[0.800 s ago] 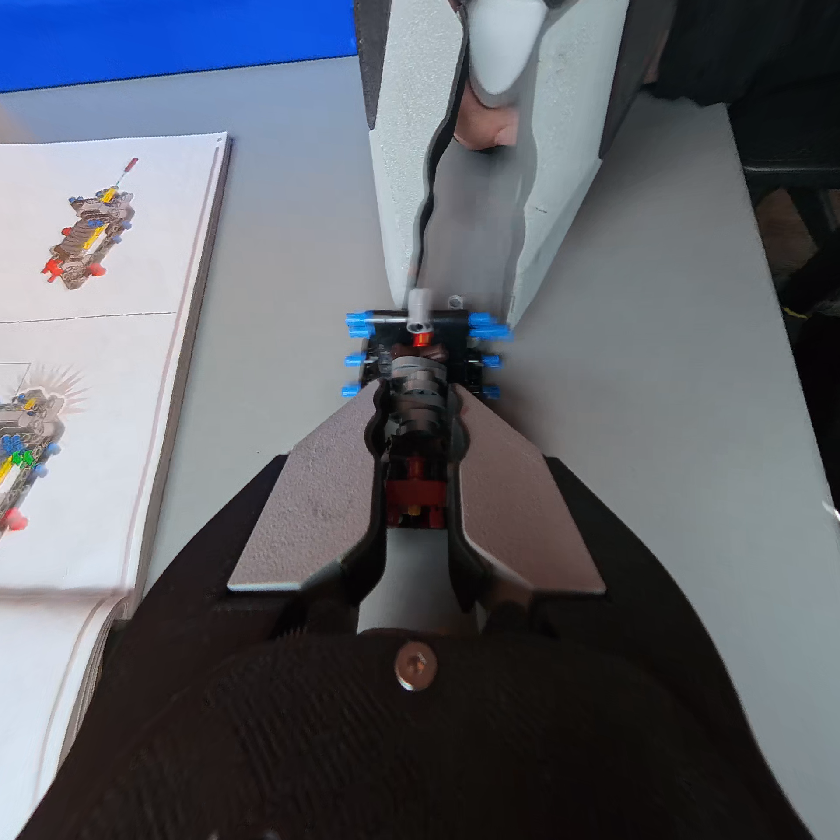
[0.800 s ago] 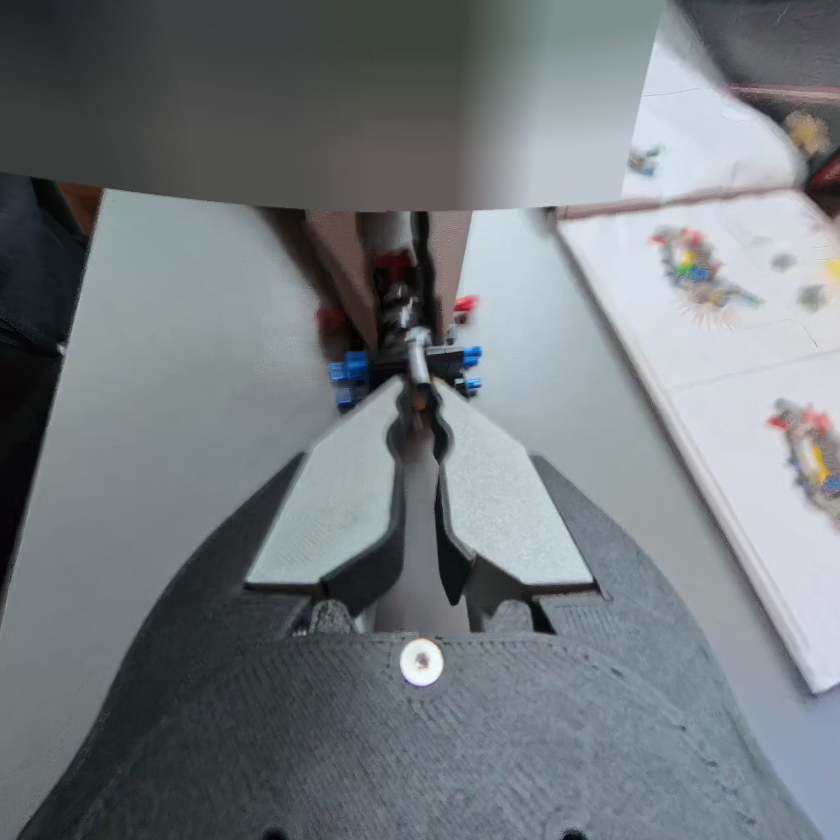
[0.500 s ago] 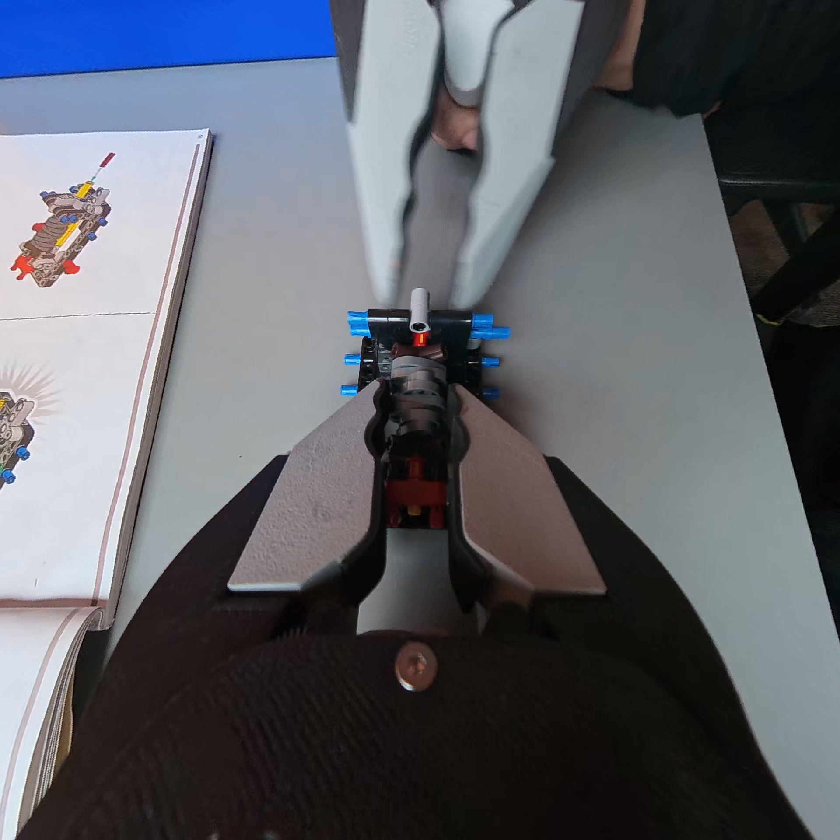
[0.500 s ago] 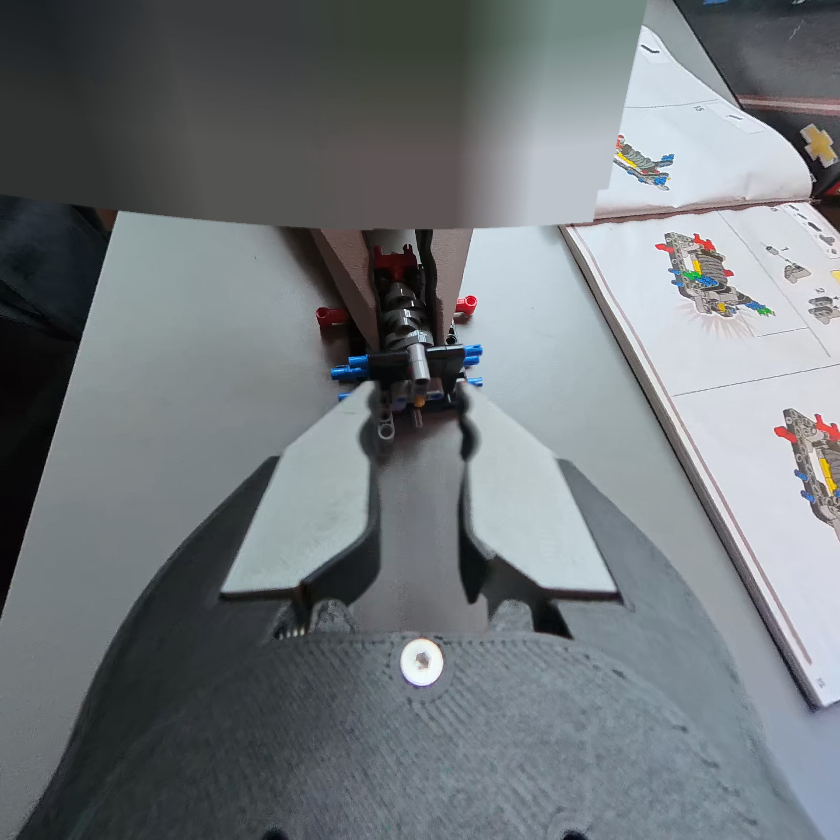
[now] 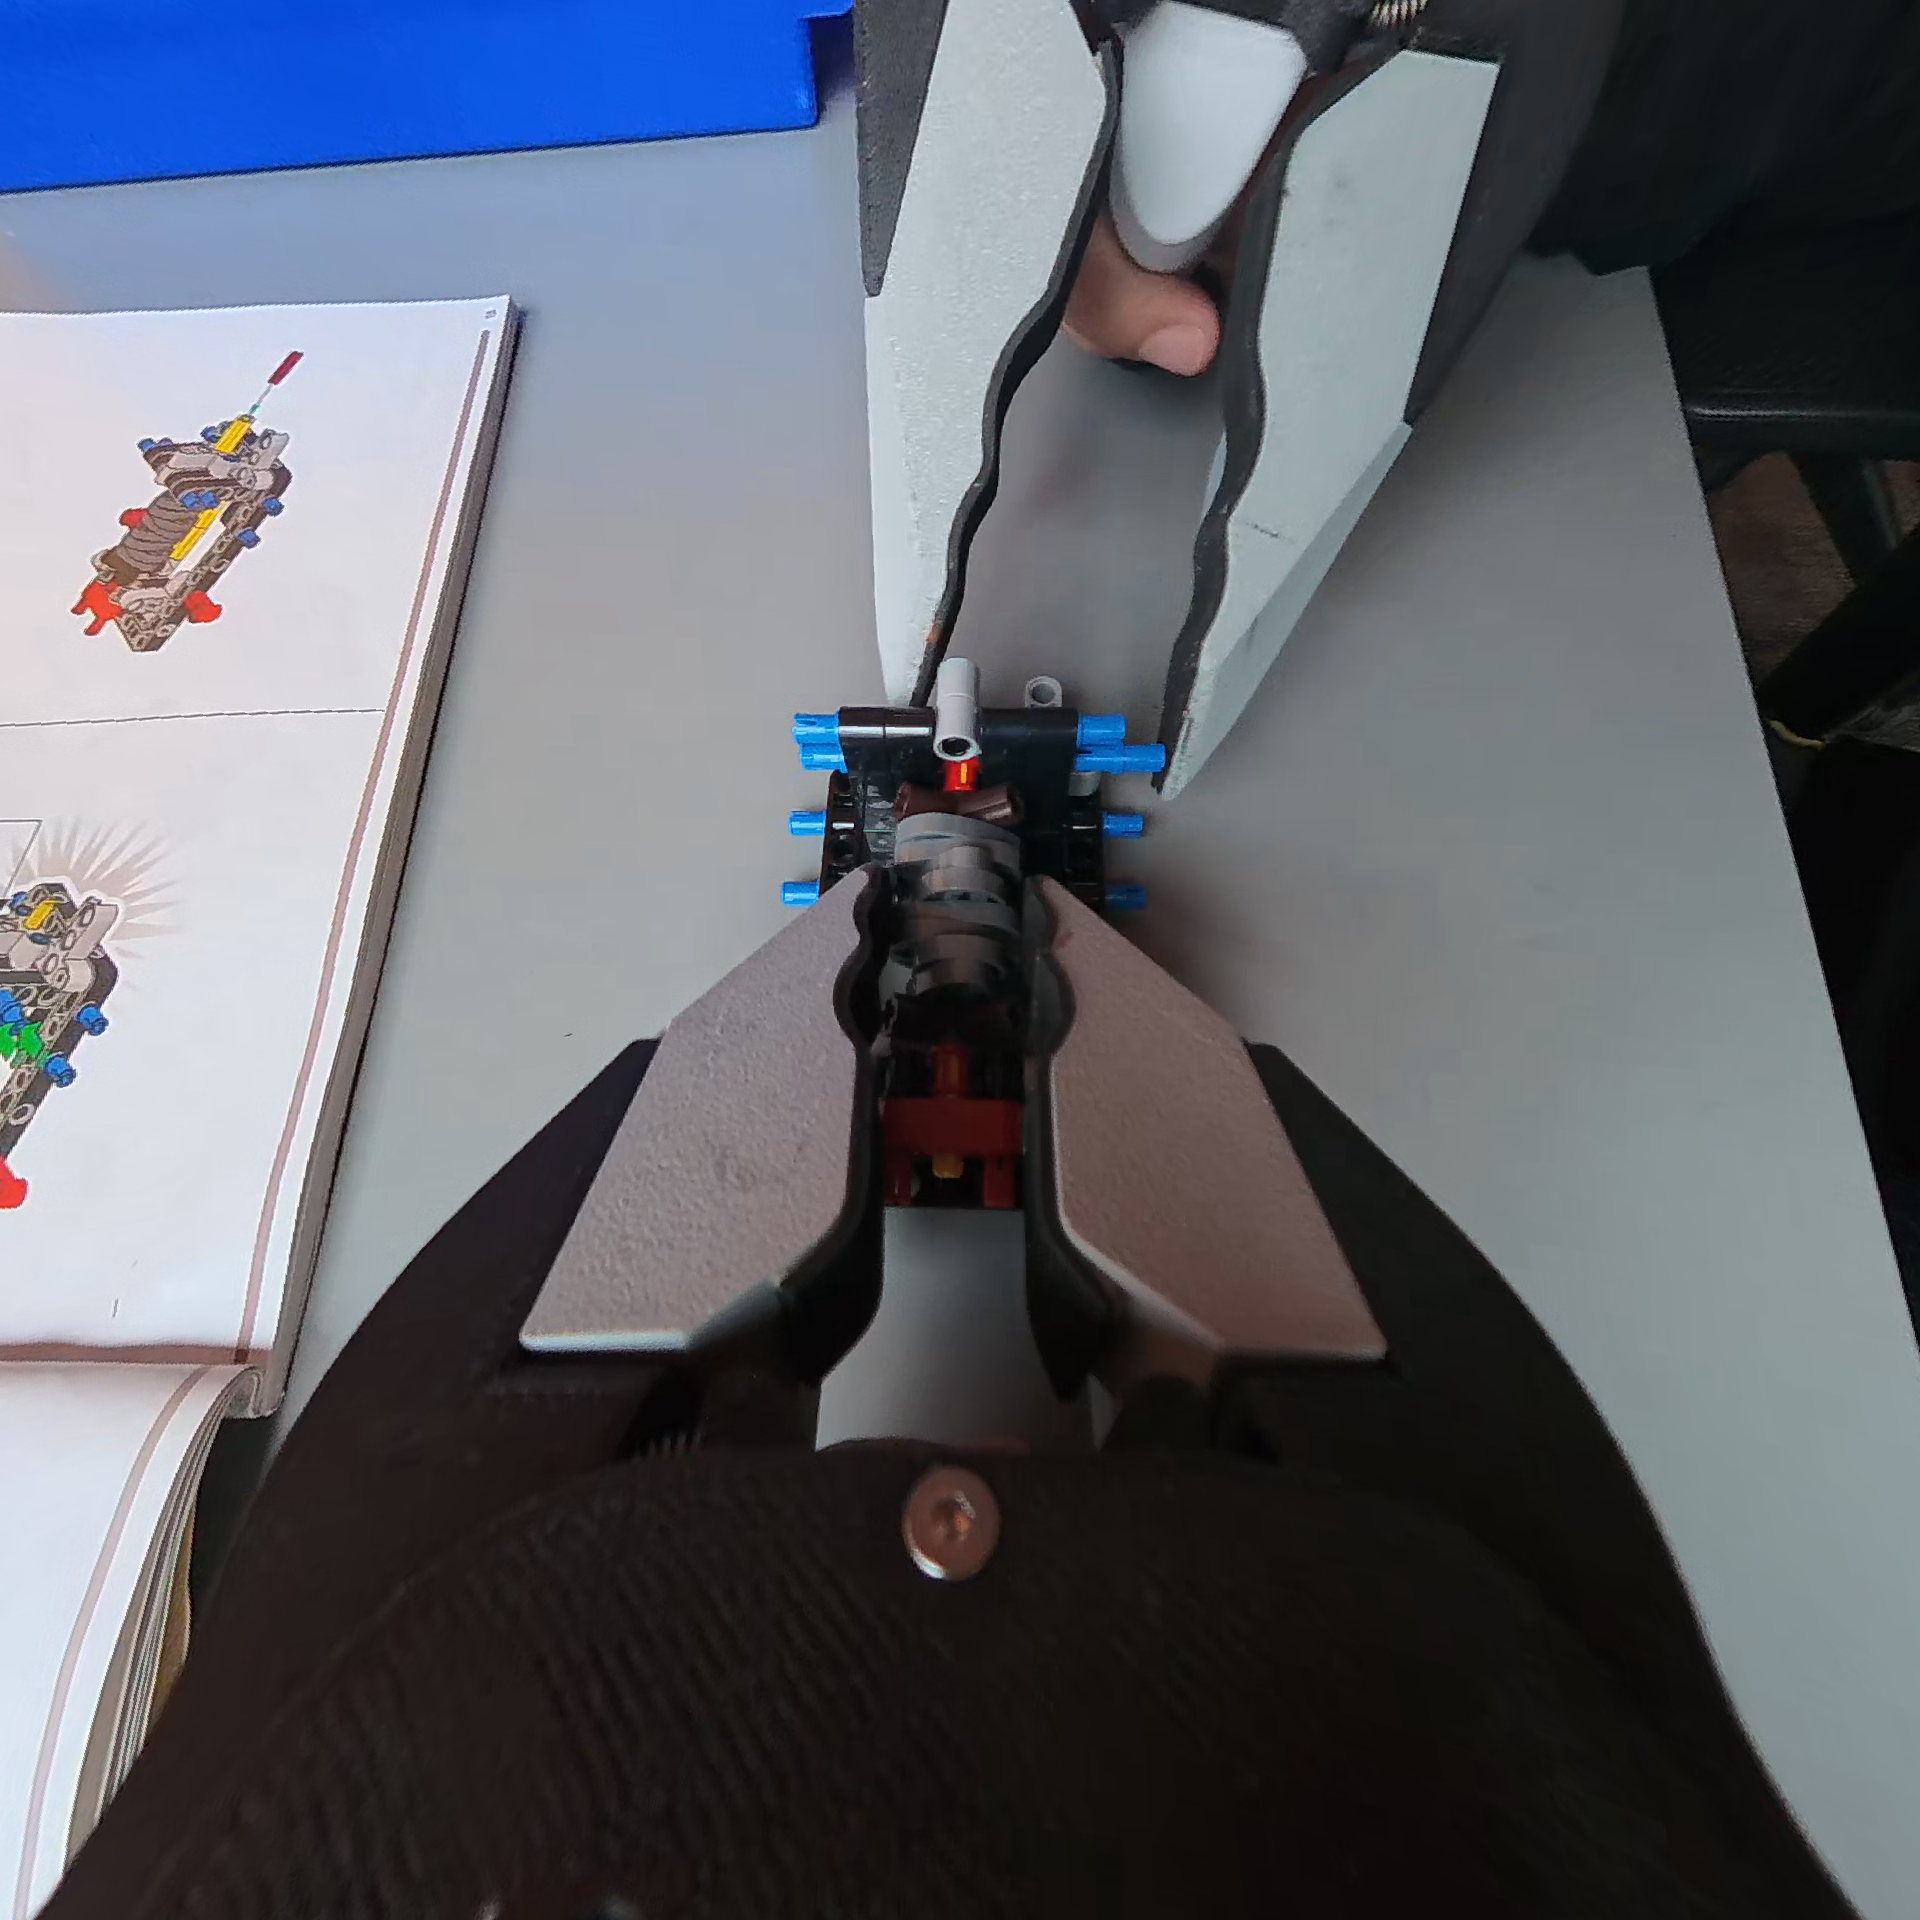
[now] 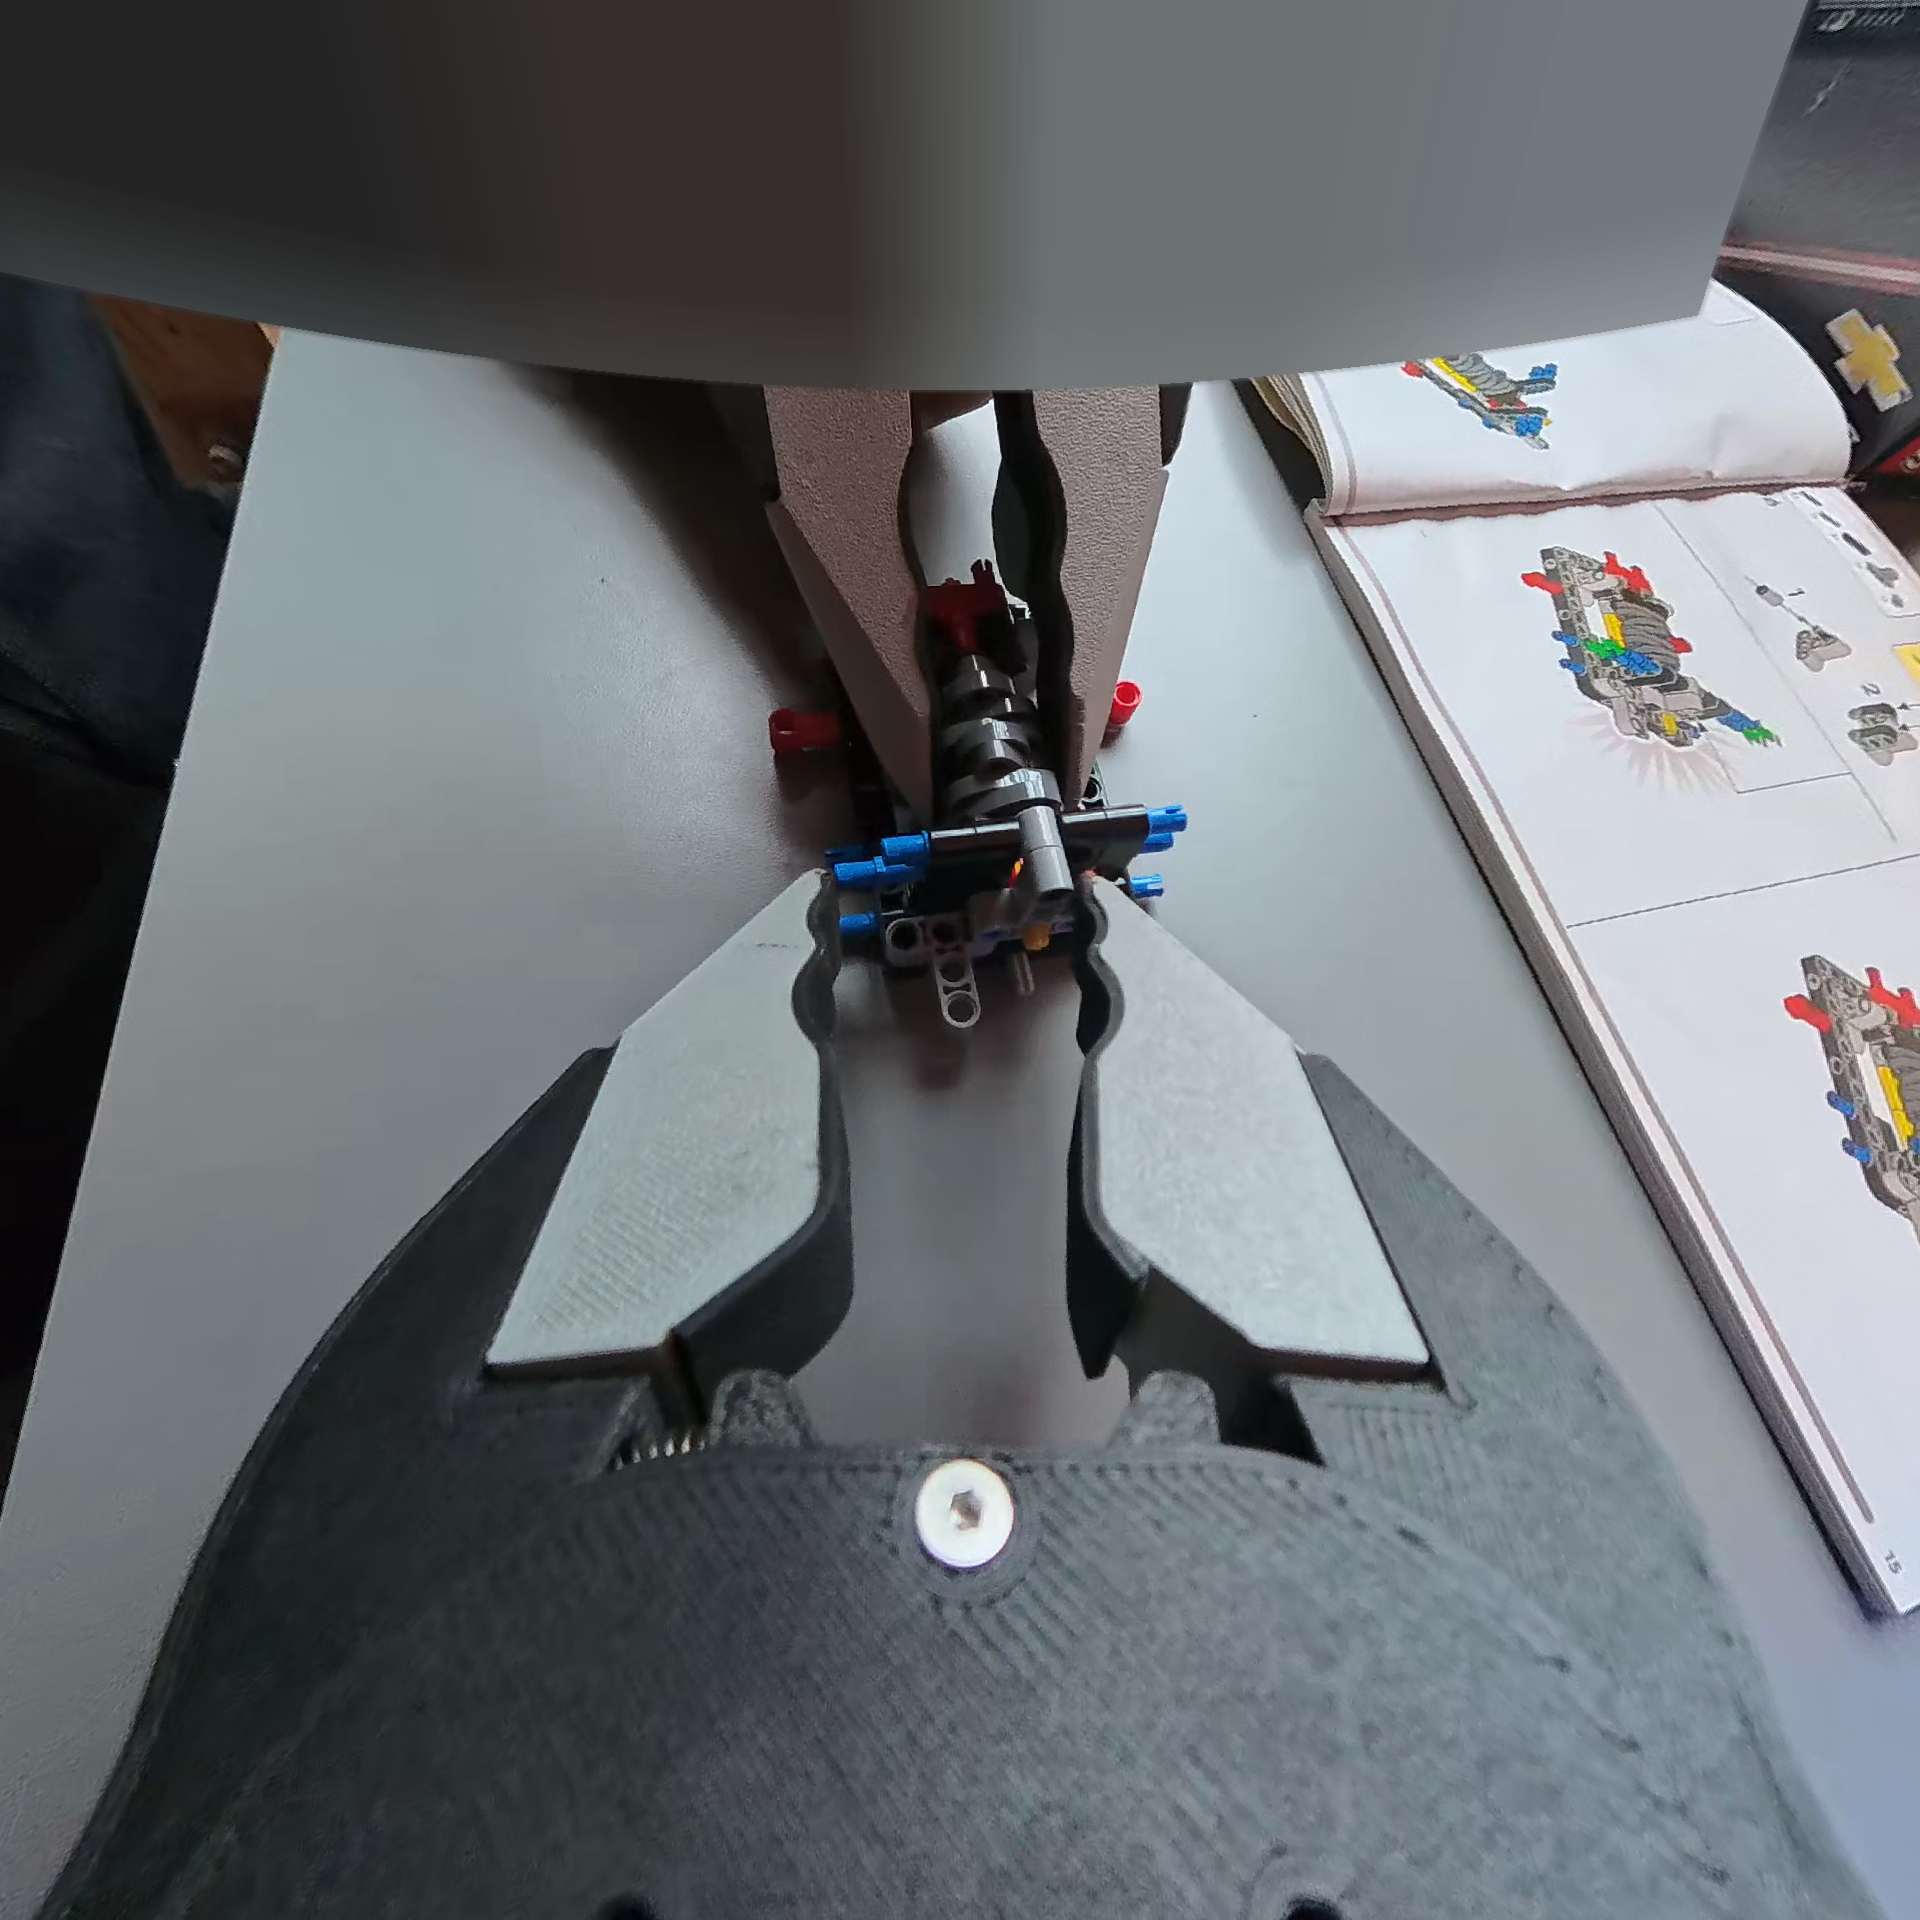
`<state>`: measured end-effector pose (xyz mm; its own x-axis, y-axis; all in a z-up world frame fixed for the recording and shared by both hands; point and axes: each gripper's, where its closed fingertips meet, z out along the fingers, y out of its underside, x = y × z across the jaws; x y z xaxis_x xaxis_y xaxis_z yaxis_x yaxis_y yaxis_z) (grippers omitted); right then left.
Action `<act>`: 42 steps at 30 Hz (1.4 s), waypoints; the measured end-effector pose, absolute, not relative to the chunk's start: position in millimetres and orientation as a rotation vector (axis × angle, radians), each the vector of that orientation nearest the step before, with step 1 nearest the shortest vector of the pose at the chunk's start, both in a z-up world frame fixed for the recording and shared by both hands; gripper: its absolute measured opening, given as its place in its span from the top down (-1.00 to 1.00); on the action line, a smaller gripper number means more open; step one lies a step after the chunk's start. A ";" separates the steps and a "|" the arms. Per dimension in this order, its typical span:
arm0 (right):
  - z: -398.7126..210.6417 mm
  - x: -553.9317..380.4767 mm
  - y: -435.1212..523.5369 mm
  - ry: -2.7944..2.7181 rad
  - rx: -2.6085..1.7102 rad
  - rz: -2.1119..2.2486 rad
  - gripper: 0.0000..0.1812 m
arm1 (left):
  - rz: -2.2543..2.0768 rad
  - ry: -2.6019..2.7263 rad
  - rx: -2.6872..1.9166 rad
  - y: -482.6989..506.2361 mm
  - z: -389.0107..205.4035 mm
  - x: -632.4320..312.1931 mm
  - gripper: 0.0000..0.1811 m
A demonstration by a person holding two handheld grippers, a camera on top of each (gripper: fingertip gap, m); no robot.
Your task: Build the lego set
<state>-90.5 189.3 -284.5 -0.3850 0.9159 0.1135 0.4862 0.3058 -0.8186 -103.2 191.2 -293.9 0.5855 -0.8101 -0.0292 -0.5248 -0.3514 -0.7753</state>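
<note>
A small lego assembly (image 5: 956,790) lies on the grey table: a black frame with blue pins at its sides, a dark grey gear stack along its middle, red parts at the rear, and a light grey connector (image 5: 958,717) on a cross axle at the front. My left gripper (image 5: 956,894) is shut on the assembly's middle from behind. My right gripper (image 6: 956,904) is open, with a fingertip on either side of the assembly's (image 6: 997,831) front end. The right gripper also shows in the left wrist view (image 5: 1039,727). The left gripper also shows in the right wrist view (image 6: 997,769).
An open instruction booklet (image 5: 229,727) lies to the left of the assembly, and it also shows in the right wrist view (image 6: 1662,831). A blue tray edge (image 5: 395,73) is at the far end. The table's edge (image 5: 1766,831) runs along the right. A thumb (image 5: 1143,322) rests on the right gripper's handle. My two grippers' fingertips are within a few centimetres of each other.
My right gripper was shut on the grey connector at the assembly's front end. It has let go and opened wide. The left gripper keeps its hold, and the assembly has not moved.
</note>
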 end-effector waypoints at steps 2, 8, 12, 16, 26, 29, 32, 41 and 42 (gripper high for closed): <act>-284.1 -90.9 188.5 -1.993 -1.236 0.956 0.54 | -0.470 1.056 -2.040 191.5 -294.0 -103.3 0.75; -283.3 -92.1 188.9 -1.989 -1.251 0.978 0.55 | -0.451 1.051 -2.039 192.2 -294.1 -103.9 0.74; -283.7 -92.1 189.5 -1.998 -1.237 0.954 0.57 | -0.407 1.054 -2.030 192.4 -294.3 -104.3 0.75; -283.8 -93.4 193.1 -1.996 -1.226 0.939 0.66 | -0.413 1.044 -2.037 192.0 -294.4 -103.7 0.75; -284.7 -95.1 193.4 -1.988 -1.221 0.905 0.66 | -0.392 1.029 -2.041 194.0 -294.3 -106.1 0.76; -283.9 -96.3 193.4 -1.976 -1.249 0.951 0.66 | -0.403 1.023 -2.043 194.7 -294.1 -106.7 0.76; -283.3 -95.4 191.8 -1.982 -1.237 0.963 0.65 | -0.441 1.028 -2.046 193.4 -294.0 -105.1 0.75; -276.0 -83.6 205.9 -1.985 -1.256 1.112 0.51 | -0.497 1.096 -2.021 188.3 -293.7 -112.7 0.75; -275.5 -86.1 204.7 -1.995 -1.255 1.133 0.51 | -0.491 1.105 -2.015 187.7 -293.7 -112.4 0.75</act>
